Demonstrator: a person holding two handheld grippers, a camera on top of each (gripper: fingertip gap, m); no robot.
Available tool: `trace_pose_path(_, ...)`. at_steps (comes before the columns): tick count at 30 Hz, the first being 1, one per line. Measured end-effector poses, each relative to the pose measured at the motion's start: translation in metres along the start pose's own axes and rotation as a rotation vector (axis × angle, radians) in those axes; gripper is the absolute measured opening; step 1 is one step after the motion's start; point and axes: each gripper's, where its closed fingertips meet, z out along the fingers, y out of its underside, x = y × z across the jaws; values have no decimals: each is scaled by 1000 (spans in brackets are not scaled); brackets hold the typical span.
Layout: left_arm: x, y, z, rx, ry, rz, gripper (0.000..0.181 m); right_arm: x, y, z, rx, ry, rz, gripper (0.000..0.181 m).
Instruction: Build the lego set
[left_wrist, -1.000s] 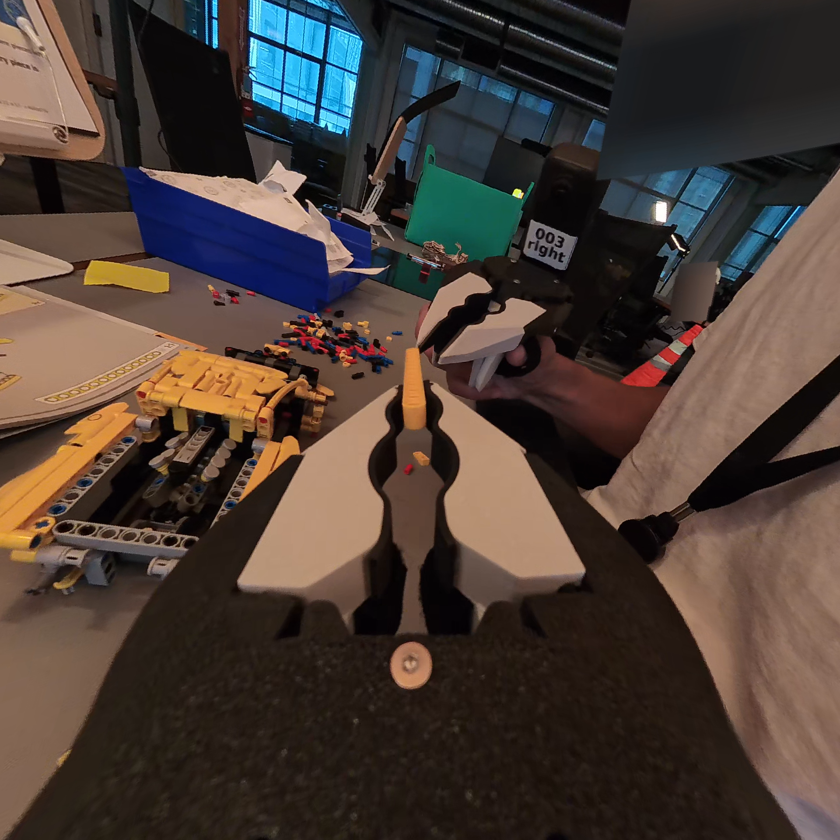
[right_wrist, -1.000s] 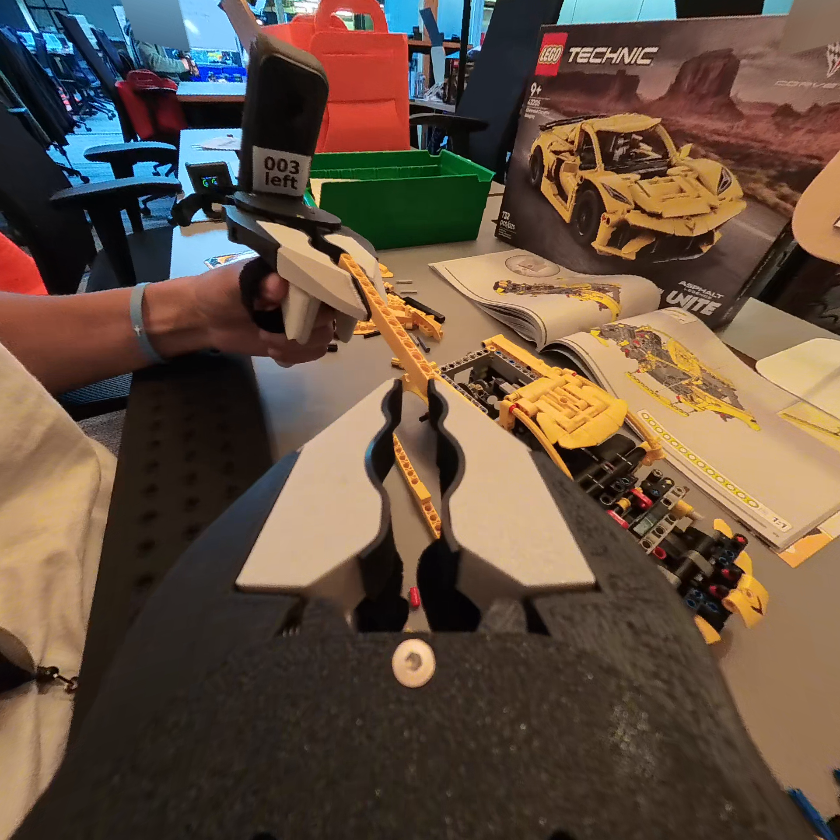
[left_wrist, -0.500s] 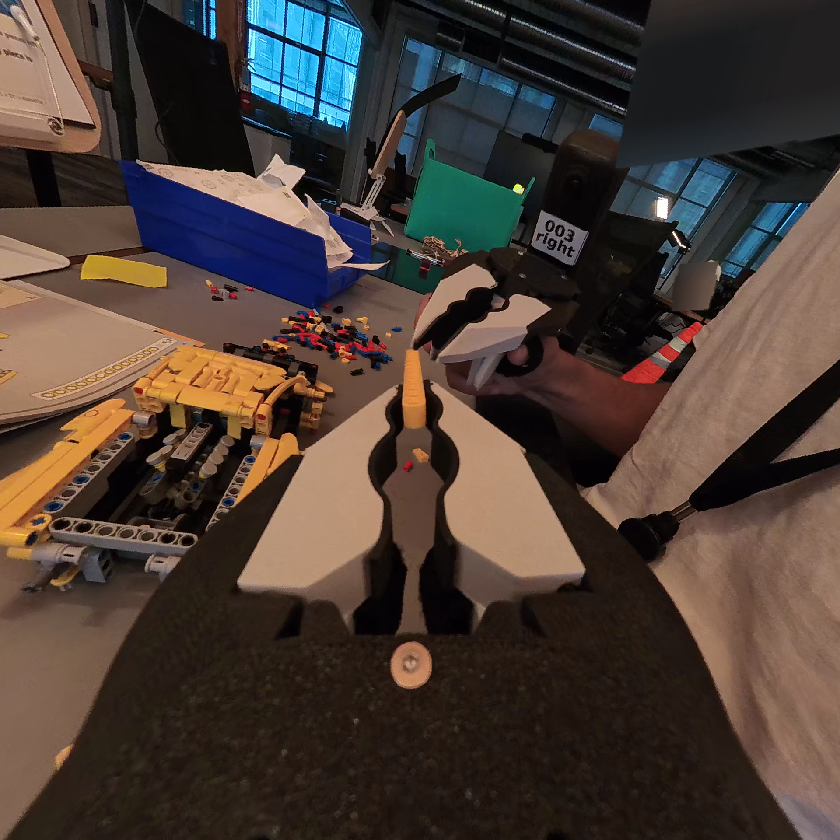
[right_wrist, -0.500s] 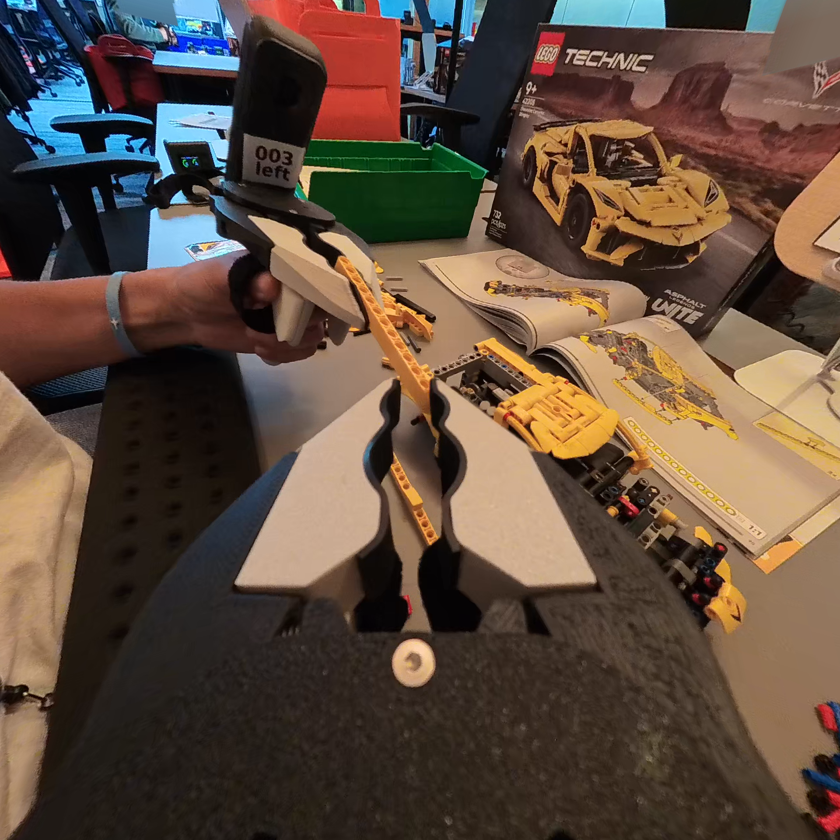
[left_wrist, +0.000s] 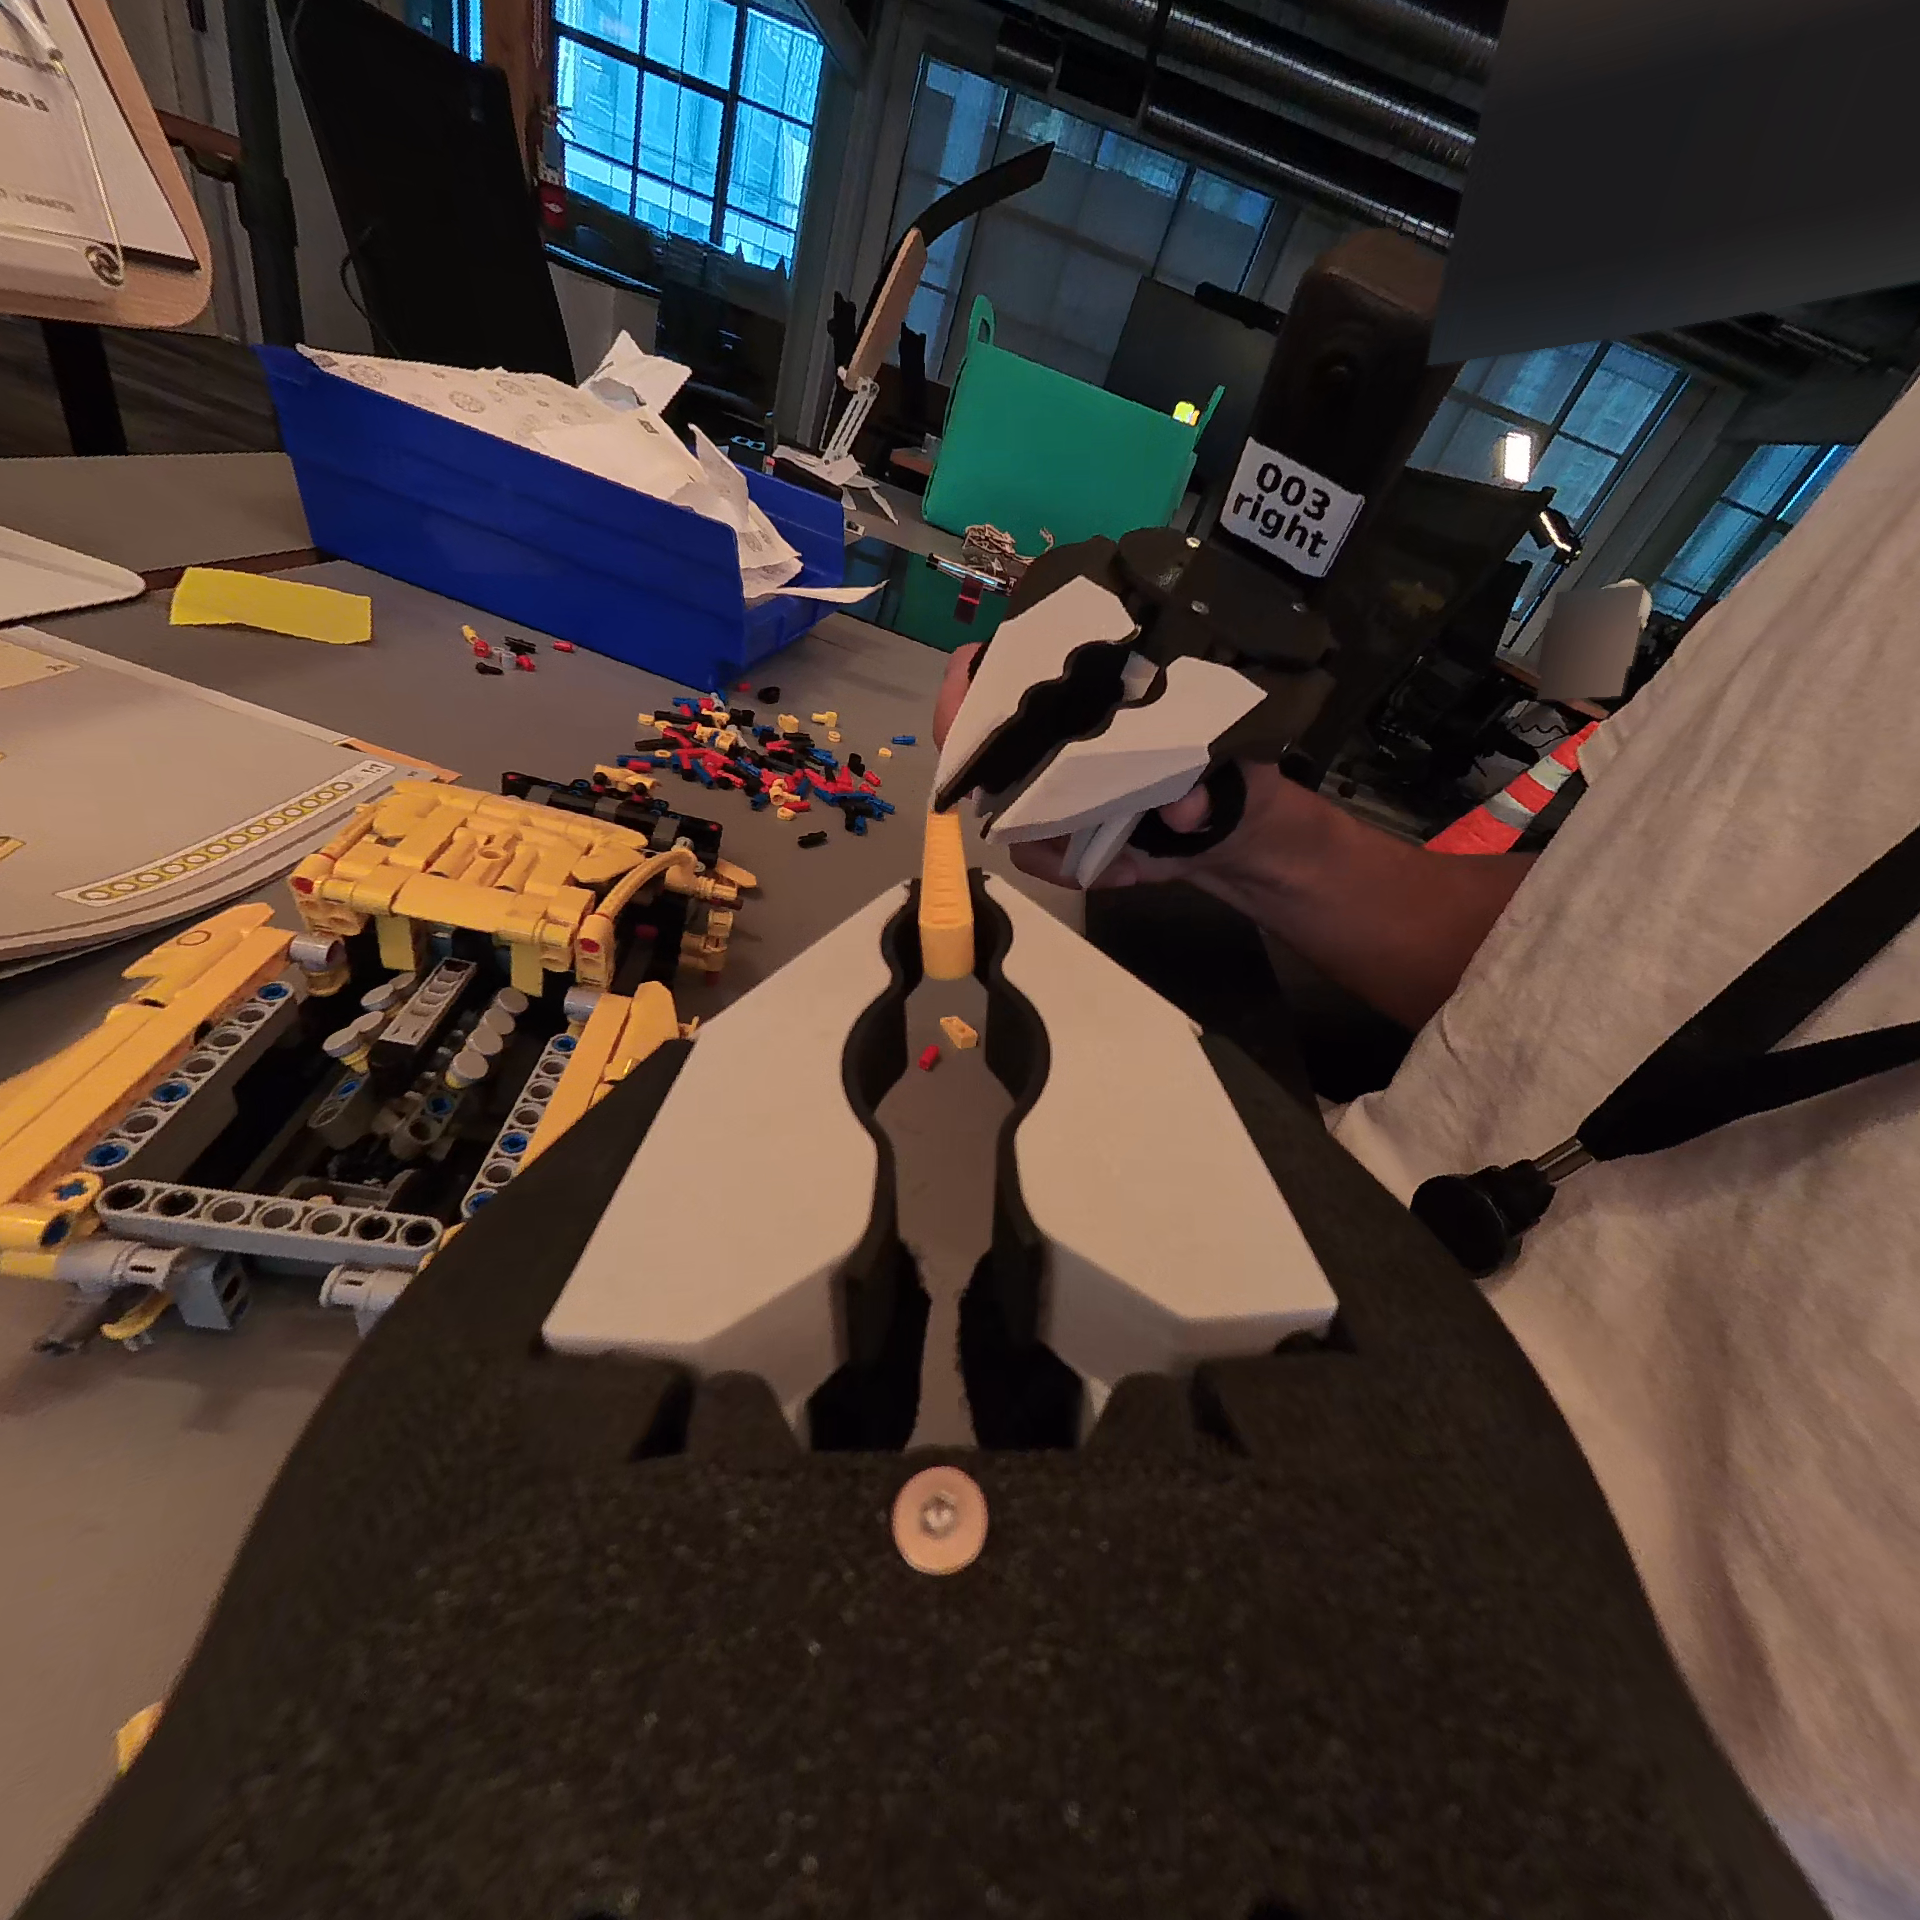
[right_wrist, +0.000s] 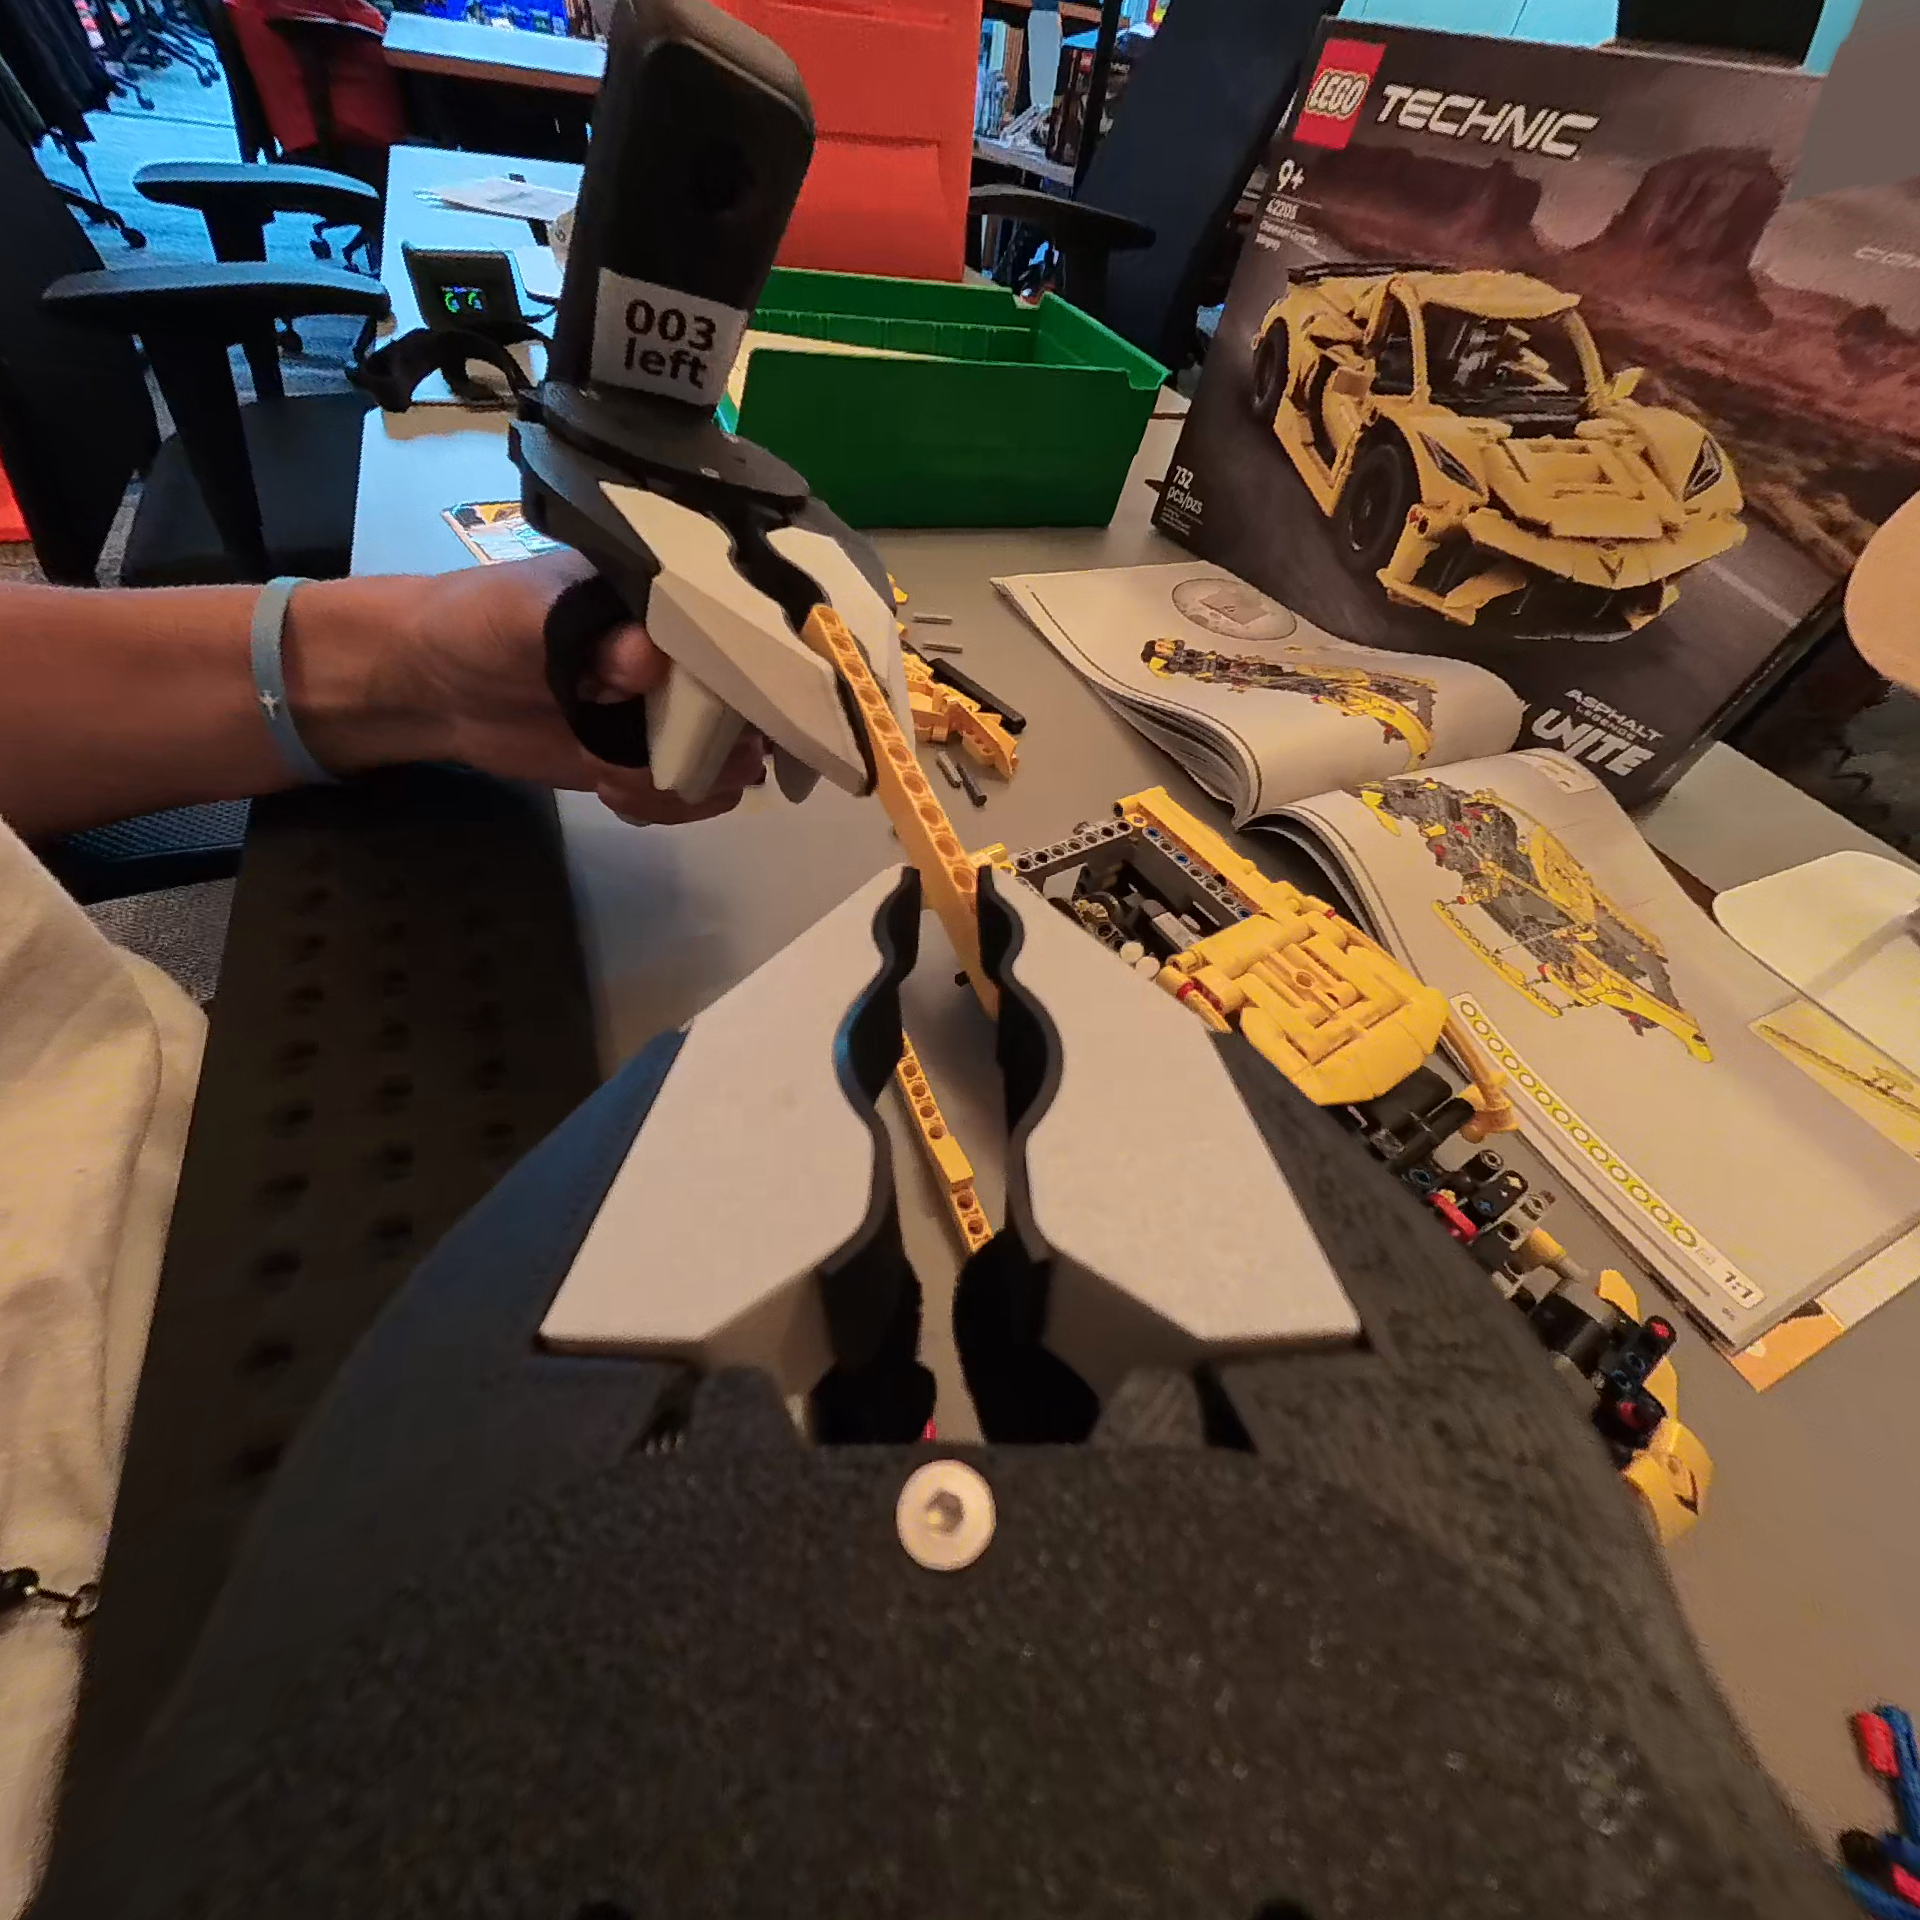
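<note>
Left gripper (left_wrist: 943, 914) is clenched on one end of a long yellow beam (right_wrist: 902, 774), a thin Technic-style strip with a row of round holes along its length. Right gripper (right_wrist: 948, 902) is closed on the same beam farther along, so the beam runs on a slant between the two, held clear of the grey table (right_wrist: 707, 883).

Left wrist view: beam appears only end-on, as a short yellow stub (left_wrist: 945, 883) poking out past the fingertips. Beyond it the right gripper (left_wrist: 961, 805) points down at the stub's tip. Left of the claw lies the part-built yellow car (left_wrist: 416, 935), with a scatter of small red, blue and black pins (left_wrist: 764, 764) past it and a blue bin (left_wrist: 540, 530) of crumpled paper behind.

Right wrist view: full run of holes is visible, from the left gripper (right_wrist: 868, 717) down between the right fingers, with the lower end continuing toward the wrist. Right of the claw are the car model (right_wrist: 1278, 977), an open instruction booklet (right_wrist: 1558, 935), the set's box (right_wrist: 1507, 343) and a green bin (right_wrist: 935, 416).

Against the frame 0.5 s back: both grips are unchanged; the right gripper sits a little closer over the beam's tip in the left view.
</note>
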Motion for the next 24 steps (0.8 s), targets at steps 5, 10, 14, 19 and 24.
trace_pose_path(5,0,0,0,1,0,0,7,-3,-2,3,-3,-19,-1,9)
trace_pose_path(10,1,0,0,-3,1,1,7,-6,-6,4,16,-34,1,10)
trace_pose_path(14,1,3,2,-14,3,3,7,-10,-4,7,1,-42,-15,10)
trace_pose_path(19,2,2,1,-12,5,7,7,9,-14,-7,75,14,15,7)
trace_pose_path(24,9,-2,0,14,45,9,7,0,4,-11,30,-178,184,21)
